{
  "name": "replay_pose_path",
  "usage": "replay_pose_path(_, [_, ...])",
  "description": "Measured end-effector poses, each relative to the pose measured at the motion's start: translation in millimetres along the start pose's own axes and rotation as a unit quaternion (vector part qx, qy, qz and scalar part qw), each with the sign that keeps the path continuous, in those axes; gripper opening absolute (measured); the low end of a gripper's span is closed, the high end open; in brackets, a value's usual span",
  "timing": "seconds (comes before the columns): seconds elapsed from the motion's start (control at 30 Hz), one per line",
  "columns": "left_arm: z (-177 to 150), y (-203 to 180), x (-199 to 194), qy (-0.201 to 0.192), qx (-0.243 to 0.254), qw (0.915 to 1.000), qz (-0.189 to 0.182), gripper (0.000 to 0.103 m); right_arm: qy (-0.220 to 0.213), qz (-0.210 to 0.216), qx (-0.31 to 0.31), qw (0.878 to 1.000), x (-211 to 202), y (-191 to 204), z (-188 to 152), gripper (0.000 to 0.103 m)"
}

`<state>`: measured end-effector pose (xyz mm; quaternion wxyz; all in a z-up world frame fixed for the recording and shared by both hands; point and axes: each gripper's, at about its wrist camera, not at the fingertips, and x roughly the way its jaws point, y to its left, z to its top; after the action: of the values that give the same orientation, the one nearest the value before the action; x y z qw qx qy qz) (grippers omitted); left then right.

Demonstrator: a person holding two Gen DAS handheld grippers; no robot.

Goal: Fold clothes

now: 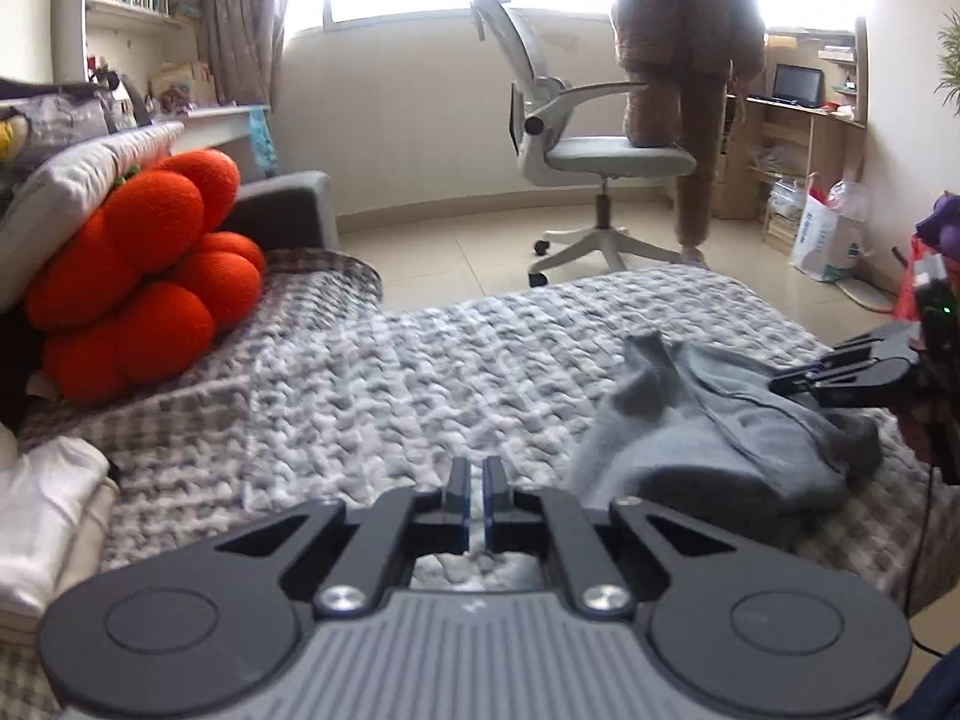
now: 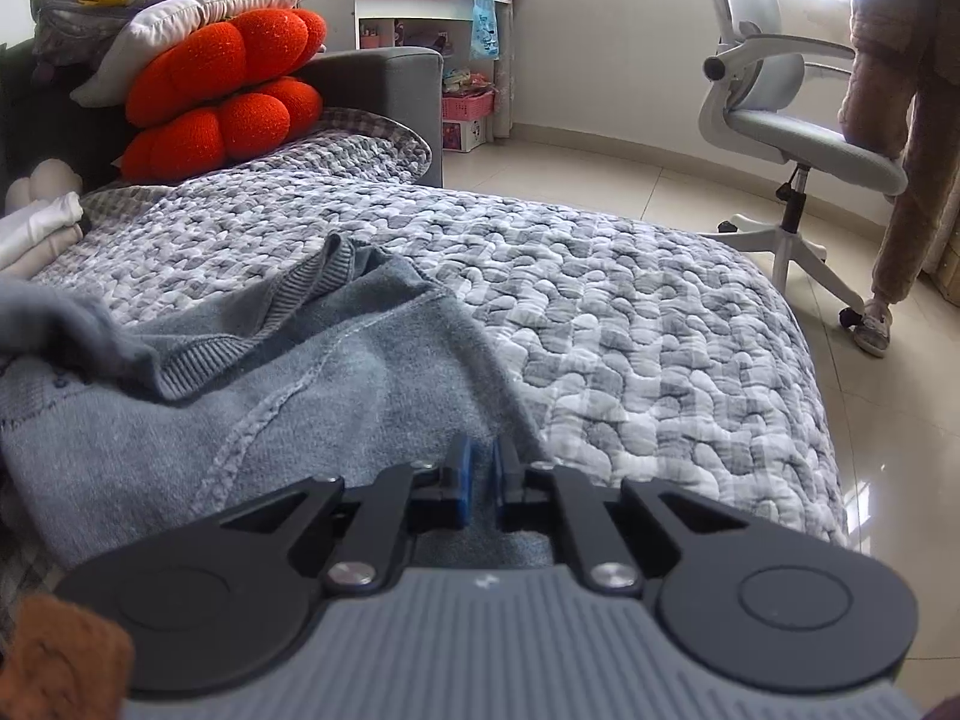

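A grey sweatshirt (image 1: 738, 426) lies bunched on the quilted bed cover (image 1: 372, 384), its ribbed cuff and collar (image 2: 252, 324) turned up. In the right wrist view the sweatshirt (image 2: 252, 420) fills the near left. My right gripper (image 2: 480, 477) sits at its right edge with the blue pads (image 2: 461, 483) pressed close on the cloth. The left wrist view shows that same right gripper (image 1: 777, 385) from the side, its tips together on the fabric. My left gripper (image 1: 478, 495) hovers over bare quilt to the left of the sweatshirt, shut, with nothing between its fingers.
An orange pumpkin cushion (image 1: 144, 276) and pillows lean at the bed's head. Folded white clothes (image 1: 42, 516) are stacked at the near left. Beyond the bed's foot stand a white office chair (image 1: 594, 156) and a person (image 1: 690, 72) in brown clothes.
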<state>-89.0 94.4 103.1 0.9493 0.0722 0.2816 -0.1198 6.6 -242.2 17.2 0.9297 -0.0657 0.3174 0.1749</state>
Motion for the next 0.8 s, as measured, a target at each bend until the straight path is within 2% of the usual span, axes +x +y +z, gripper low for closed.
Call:
replay_pose_path(0.07, [1.6, -3.1, -0.9, -0.001, -0.004, 1.0, -0.003, 0.005, -0.003, 0.002, 0.006, 1.0, -0.6, -1.3, -1.2, 0.009])
replay_pose_path(0.13, [-0.7, -19.8, -7.6, -0.008, 0.011, 0.9996, -0.025, 0.012, -0.007, 0.007, 0.015, 1.0, -1.3, -3.6, -2.9, 0.01])
replay_pose_path(0.2, [-3.4, -38.0, -14.8, -0.016, 0.029, 0.9984, -0.046, 0.044, -0.012, 0.012, 0.024, 1.0, -2.1, -4.7, -4.9, 0.01])
replay_pose_path(0.23, [-4.6, -47.9, -18.8, -0.022, 0.039, 0.9976, -0.053, 0.05, -0.014, 0.014, 0.027, 0.999, -2.5, -5.4, -5.7, 0.01])
replay_pose_path(0.33, [-8.6, -77.5, -27.5, -0.026, 0.078, 0.9943, -0.068, 0.053, -0.019, 0.015, 0.034, 0.999, -3.1, -5.2, -6.9, 0.011])
replay_pose_path(0.4, [-12.3, -95.5, -31.0, -0.029, 0.11, 0.991, -0.071, 0.062, -0.023, 0.014, 0.033, 0.999, -3.3, -4.0, -7.6, 0.011])
replay_pose_path(0.5, [-21.2, -123.0, -28.3, -0.028, 0.177, 0.9821, -0.058, 0.075, -0.031, 0.015, 0.042, 0.999, -4.5, -4.9, -10.6, 0.012])
replay_pose_path(0.57, [-26.5, -134.6, -18.1, -0.013, 0.205, 0.9774, -0.049, 0.077, -0.036, 0.017, 0.049, 0.998, -5.1, -5.6, -12.4, 0.012])
replay_pose_path(0.67, [-34.6, -146.2, 2.3, 0.015, 0.237, 0.9709, -0.028, 0.075, -0.038, 0.019, 0.057, 0.997, -6.4, -7.8, -13.2, 0.012])
replay_pose_path(0.73, [-31.3, -136.5, 4.7, 0.02, 0.224, 0.9742, -0.017, 0.054, -0.038, 0.021, 0.058, 0.997, -8.0, -8.3, -13.7, 0.012])
replay_pose_path(0.77, [-28.3, -129.1, 3.8, 0.021, 0.212, 0.9769, -0.013, 0.028, -0.038, 0.022, 0.057, 0.997, -9.2, -8.7, -14.3, 0.012])
replay_pose_path(0.8, [-25.2, -121.8, 2.8, 0.021, 0.2, 0.9795, -0.009, 0.011, -0.038, 0.023, 0.057, 0.997, -10.5, -9.3, -15.1, 0.012])
